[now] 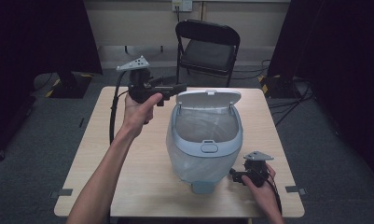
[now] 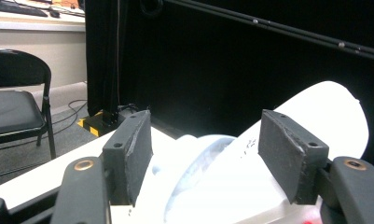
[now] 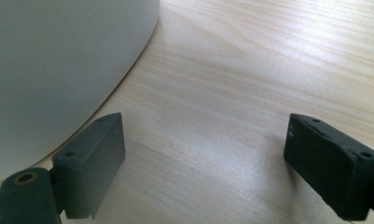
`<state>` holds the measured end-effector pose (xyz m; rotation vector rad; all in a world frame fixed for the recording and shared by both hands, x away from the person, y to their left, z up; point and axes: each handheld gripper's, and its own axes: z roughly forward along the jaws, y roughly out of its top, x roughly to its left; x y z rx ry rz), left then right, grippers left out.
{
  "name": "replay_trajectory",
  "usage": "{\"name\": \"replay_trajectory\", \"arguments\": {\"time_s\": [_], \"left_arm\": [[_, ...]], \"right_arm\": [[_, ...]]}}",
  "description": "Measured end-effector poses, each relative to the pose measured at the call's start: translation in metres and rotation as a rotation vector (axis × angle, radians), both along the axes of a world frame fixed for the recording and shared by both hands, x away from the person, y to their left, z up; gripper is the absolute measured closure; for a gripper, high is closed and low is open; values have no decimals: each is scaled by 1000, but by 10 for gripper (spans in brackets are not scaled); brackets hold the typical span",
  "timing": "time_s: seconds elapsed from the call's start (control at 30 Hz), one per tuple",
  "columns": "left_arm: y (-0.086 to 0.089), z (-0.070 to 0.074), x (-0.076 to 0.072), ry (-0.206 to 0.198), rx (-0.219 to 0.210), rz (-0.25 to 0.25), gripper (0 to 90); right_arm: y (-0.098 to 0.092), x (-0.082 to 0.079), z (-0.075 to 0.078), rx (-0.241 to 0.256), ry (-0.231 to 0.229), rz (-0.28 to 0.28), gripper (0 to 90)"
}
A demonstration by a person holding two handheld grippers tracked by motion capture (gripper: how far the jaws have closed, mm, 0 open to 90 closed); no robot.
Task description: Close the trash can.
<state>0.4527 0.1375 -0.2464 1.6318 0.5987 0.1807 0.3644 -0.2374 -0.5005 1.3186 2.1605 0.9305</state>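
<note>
A pale blue bin (image 1: 204, 149) stands upright mid-table, its white lid (image 1: 208, 98) flipped open.

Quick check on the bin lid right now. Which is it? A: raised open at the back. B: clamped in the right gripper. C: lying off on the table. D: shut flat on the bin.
A: the lid stands raised behind the open mouth of the bin, with the liner visible inside.
</note>
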Motion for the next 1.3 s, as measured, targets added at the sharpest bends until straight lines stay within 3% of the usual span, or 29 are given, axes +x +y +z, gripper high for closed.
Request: {"name": "replay_trajectory", "arguments": {"time_s": [0.13, 0.2, 0.33, 0.57, 0.97, 1.0, 1.03, 1.07, 1.3], "left_arm": [[-6, -4, -4, -9, 22, -23, 326], [-10, -6, -8, -16, 56, -25, 323], [-11, -8, -11, -12, 57, -37, 310], [-18, -11, -17, -5, 96, -77, 299], [-33, -26, -46, -29, 152, -166, 292], [-39, -31, -52, -43, 179, -173, 290], [-39, -31, -52, -43, 179, -173, 290], [-47, -37, -61, -107, 241, -142, 286], [-54, -39, -70, -147, 251, -145, 280]], "right_arm": [[0, 0, 0, 0, 0, 0, 113], [0, 0, 0, 0, 0, 0, 113], [0, 0, 0, 0, 0, 0, 113], [0, 0, 0, 1, 0, -1, 113], [0, 0, 0, 0, 0, -1, 113], [0, 0, 0, 1, 0, -1, 113], [0, 0, 0, 1, 0, -1, 113], [0, 0, 0, 1, 0, -1, 113], [0, 0, 0, 1, 0, -1, 113]]}}
